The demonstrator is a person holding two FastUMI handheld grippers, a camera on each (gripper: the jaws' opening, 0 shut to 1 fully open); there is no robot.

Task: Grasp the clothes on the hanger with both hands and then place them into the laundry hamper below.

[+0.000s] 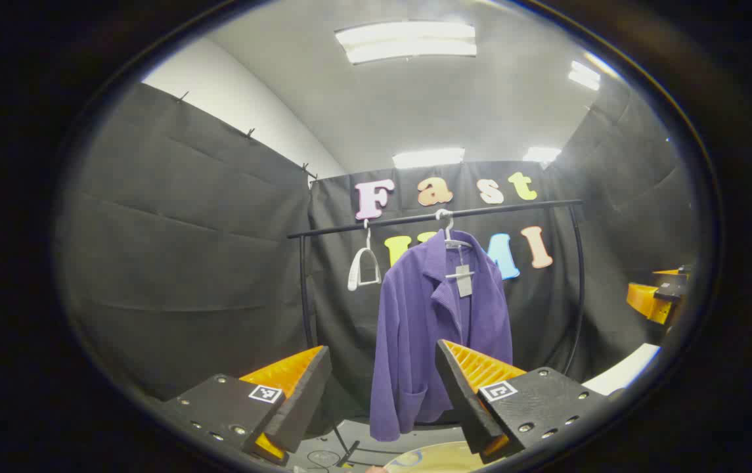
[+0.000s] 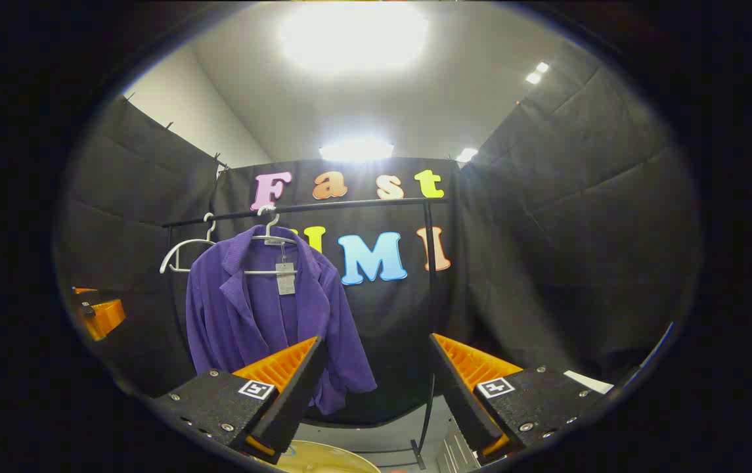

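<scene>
Purple jacket (image 1: pixel 438 328) hangs on a hanger (image 1: pixel 452 238) from the rail (image 1: pixel 435 215), centre frame. Left hand-held gripper (image 1: pixel 382 394) spread apart, well short of it. Right hand-held gripper (image 2: pixel 372 387) likewise apart, jacket upper left. Pale rim at bottom, possibly the hamper (image 2: pixel 330 460).

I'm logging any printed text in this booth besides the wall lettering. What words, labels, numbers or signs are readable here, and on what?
No text can be read.
Pale paper tag hanging at the collar of the purple corduroy jacket: print too small and blurred.
Square black-and-white coded markers on the bodies of both grippers: patterns, not letters.
White plastic hanger holding the jacket: faint mark, unreadable.
</scene>
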